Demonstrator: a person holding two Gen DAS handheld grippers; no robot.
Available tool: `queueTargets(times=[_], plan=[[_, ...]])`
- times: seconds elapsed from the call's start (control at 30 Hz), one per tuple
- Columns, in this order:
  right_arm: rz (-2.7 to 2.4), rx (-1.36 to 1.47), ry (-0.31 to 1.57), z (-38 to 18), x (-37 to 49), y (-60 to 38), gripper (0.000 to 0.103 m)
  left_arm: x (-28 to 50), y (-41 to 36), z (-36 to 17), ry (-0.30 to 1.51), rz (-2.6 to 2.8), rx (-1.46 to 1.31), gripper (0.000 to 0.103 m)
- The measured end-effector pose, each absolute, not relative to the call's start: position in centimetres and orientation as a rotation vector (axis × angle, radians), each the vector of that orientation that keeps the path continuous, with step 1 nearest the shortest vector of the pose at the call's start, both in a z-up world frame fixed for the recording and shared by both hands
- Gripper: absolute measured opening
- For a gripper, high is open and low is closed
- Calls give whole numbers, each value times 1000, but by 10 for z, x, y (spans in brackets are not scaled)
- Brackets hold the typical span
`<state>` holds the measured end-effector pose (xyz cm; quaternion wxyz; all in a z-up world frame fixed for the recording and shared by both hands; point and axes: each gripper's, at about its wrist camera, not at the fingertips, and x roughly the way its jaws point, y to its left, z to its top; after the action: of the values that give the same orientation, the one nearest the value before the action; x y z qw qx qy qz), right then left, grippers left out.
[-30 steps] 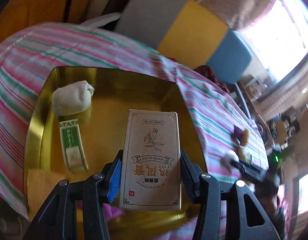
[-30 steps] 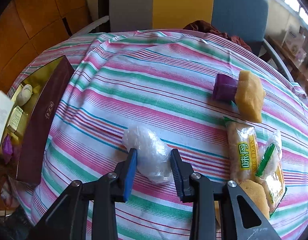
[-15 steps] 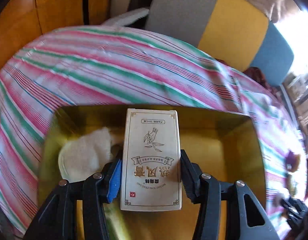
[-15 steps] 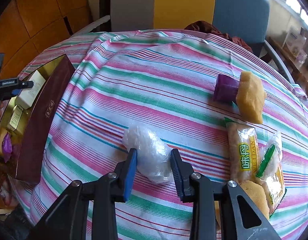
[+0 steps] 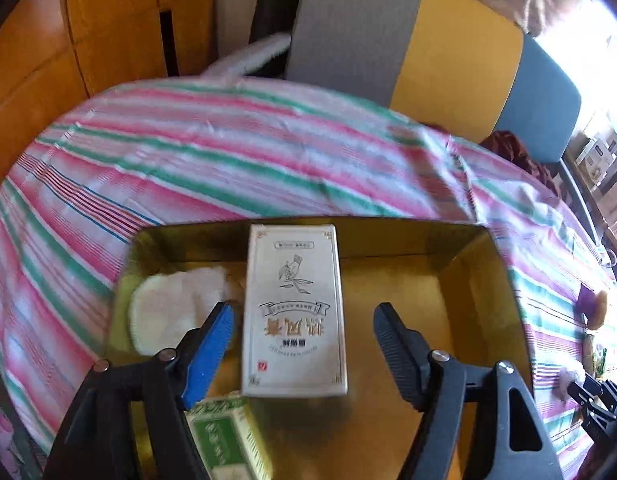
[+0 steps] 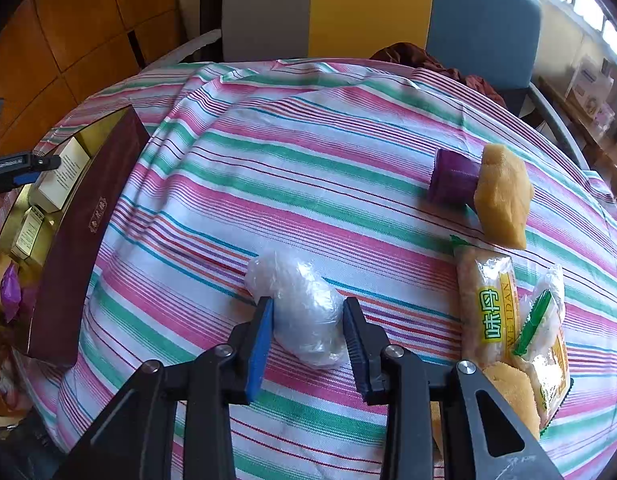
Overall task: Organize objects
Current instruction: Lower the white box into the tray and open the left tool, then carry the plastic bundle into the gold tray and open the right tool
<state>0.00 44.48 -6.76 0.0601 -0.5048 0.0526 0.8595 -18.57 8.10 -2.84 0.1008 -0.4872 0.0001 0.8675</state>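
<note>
Beige box (image 5: 294, 312) lay between your left tongs (image 5: 302, 326), inside gold tin (image 5: 484, 280); jaws just spread, pads clear, so box could stay there. Your right tongs (image 6: 306, 334) squeezed plastic-wrapped bundle (image 6: 298, 308), ready for lifting.

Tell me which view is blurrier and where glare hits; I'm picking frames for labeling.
Left wrist view: striped tablecloth smeared by motion blur, window blown out at upper right, gold tray reflective. Right wrist view: sharp, plastic-wrapped bundle and snack packet crisp; mild window glare upper right.
</note>
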Motion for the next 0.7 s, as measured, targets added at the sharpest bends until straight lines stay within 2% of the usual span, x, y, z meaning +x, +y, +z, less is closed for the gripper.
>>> queueTargets(times=[0.27, 0.37, 0.7], plan=[[2580, -1557, 141, -71, -1, 442, 38, -107, 84, 30, 78, 2669, -1153, 74], [2545, -1614, 162, -81, -2, 441, 36, -86, 86, 43, 79, 2672, -1088, 74], [2558, -1589, 232, -83, -2, 436, 36, -56, 81, 41, 59, 2633, -1094, 74]])
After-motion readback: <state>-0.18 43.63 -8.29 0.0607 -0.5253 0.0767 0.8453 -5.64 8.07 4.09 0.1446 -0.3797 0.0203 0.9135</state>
